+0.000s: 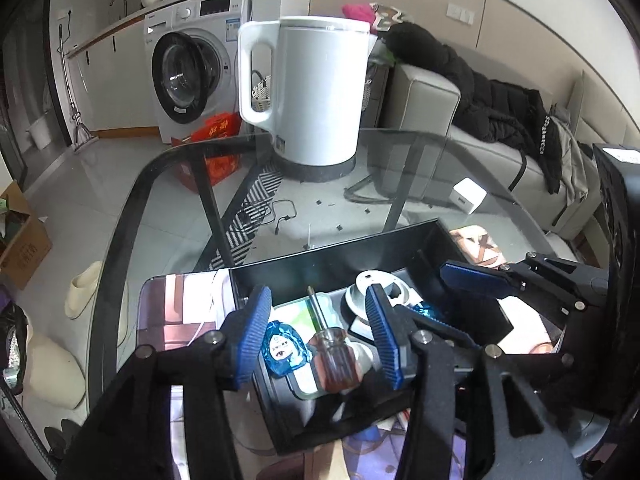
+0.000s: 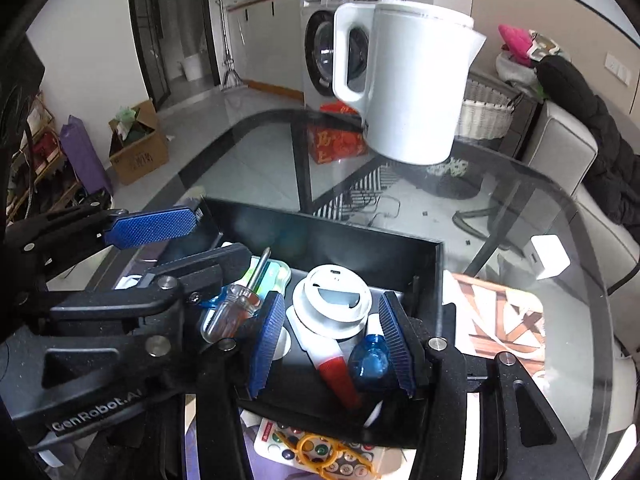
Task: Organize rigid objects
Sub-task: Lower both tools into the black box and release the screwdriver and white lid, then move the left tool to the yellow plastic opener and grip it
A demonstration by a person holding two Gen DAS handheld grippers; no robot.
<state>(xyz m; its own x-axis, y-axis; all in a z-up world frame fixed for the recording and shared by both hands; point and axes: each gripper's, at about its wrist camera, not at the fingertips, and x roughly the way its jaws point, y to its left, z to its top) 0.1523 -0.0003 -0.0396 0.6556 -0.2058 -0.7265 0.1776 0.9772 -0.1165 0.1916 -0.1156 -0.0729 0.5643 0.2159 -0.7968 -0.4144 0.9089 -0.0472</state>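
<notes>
Both tongs hang over the black tray [image 1: 400, 240] on the glass table [image 1: 160, 184]. The left gripper [image 1: 318, 342] stands spread, pinching nothing; the screwdriver [image 1: 334, 356] lies loose between its pads, beside a blue bottle [image 1: 282, 350]. The right gripper [image 2: 334, 346] is spread too, straddling a red-capped tube [image 2: 334, 364] and another blue bottle [image 2: 370, 358], touching neither that I can see. A white kettle [image 2: 416, 84] stands well beyond.
</notes>
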